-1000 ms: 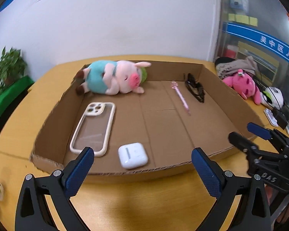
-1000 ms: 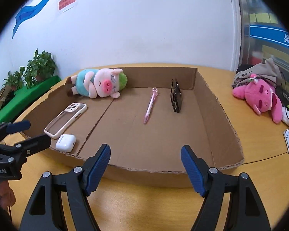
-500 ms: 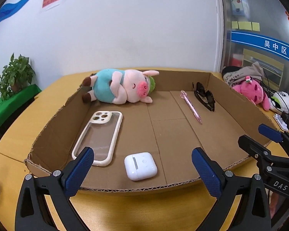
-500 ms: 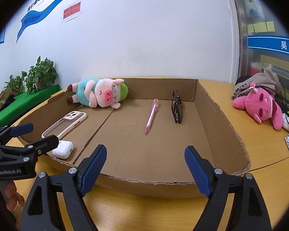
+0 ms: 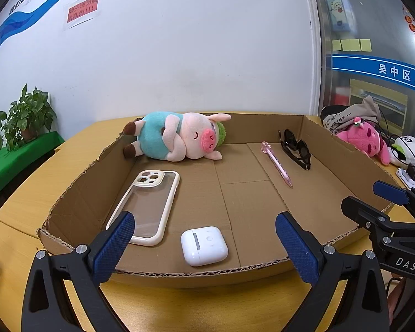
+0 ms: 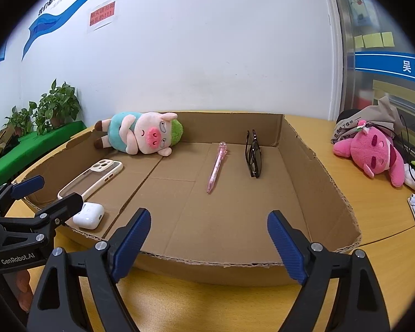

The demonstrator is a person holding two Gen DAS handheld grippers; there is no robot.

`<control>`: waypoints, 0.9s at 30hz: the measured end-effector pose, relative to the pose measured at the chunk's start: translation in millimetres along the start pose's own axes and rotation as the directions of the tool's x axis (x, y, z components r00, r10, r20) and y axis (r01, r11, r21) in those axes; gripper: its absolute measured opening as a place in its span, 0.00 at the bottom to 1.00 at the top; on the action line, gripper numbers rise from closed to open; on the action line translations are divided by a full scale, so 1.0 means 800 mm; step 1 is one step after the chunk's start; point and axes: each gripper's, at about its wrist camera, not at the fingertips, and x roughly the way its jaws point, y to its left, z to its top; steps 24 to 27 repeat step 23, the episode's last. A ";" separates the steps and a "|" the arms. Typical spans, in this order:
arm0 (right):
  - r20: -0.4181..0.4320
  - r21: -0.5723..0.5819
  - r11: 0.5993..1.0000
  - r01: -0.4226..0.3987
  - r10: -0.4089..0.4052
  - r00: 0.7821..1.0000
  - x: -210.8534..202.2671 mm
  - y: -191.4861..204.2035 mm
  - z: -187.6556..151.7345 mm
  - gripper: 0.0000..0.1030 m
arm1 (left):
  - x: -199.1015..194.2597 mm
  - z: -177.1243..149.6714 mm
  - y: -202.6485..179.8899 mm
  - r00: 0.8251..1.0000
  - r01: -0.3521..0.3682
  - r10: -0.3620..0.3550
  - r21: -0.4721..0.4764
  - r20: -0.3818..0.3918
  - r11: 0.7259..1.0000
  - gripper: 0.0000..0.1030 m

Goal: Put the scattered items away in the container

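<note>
Already inside the shallow cardboard tray (image 5: 77, 193) on the wooden table (image 5: 202, 301): five items, all resting on its floor. At the far left corner, a plush pig (image 5: 177, 135) in a teal shirt, lying on its side against the back wall. Near the left wall, a clear phone case (image 5: 149, 204) with a cream rim, flat, camera cutout toward the back. Just beside its near end, close to the front wall, a white earbud case (image 5: 204, 245), closed. Right of centre, a pink pen (image 6: 217, 167) lying lengthwise, and next to it, toward the right wall, folded black sunglasses (image 6: 253, 153); pen and sunglasses apart, not touching. Left gripper (image 5: 204, 246) hanging in front of the tray's near wall, blue pads spread wide, nothing between them. Right gripper (image 6: 207, 242) likewise before the near wall, spread wide and empty, further to the right. Outside the tray, on the table past its right wall, a pink plush toy (image 6: 370, 152) beside a grey cloth bundle (image 6: 373, 119). Off to the left, potted plants (image 6: 55, 105) on a green ledge.
</note>
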 end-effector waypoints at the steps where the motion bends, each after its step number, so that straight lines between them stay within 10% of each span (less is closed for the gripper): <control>1: 0.000 0.000 1.000 0.000 0.000 1.000 0.000 0.000 0.000 0.84 | 0.000 0.000 0.000 1.000 0.000 0.000 0.000 0.000 1.000 1.00; 27: 0.000 0.000 1.000 0.000 0.000 1.000 0.000 0.000 0.000 0.84 | 0.001 0.000 -0.003 1.000 -0.013 0.013 0.000 -0.002 1.000 1.00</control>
